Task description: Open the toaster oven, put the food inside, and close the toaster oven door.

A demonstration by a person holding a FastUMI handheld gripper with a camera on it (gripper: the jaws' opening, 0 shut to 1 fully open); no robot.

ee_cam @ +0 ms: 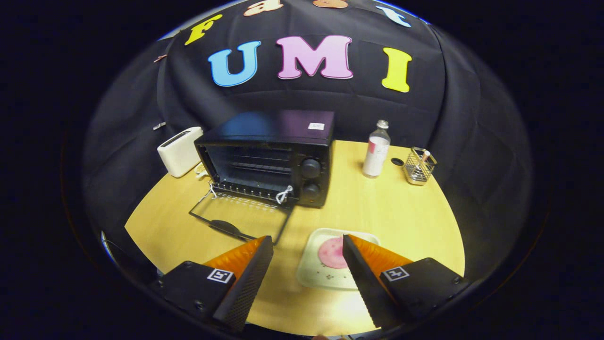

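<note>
The black toaster oven (pixel 269 158) stands at the back of the yellow table (pixel 391 217), its glass door (pixel 243 218) folded down flat and the rack inside bare. A pink round slice of food (pixel 332 252) lies on a pale square plate (pixel 315 264) near the front. My gripper (pixel 307 243) is open above the table, its orange and black fingers spread wide with nothing between them. The right fingertip overlaps the plate's right side; the left fingertip hangs just off the door's front edge.
A white toaster (pixel 179 151) sits left of the oven. To the oven's right stand a clear bottle (pixel 376 150) and a wire holder (pixel 419 166) with a pen in it, a small black disc between them. Black cloth walls close the back.
</note>
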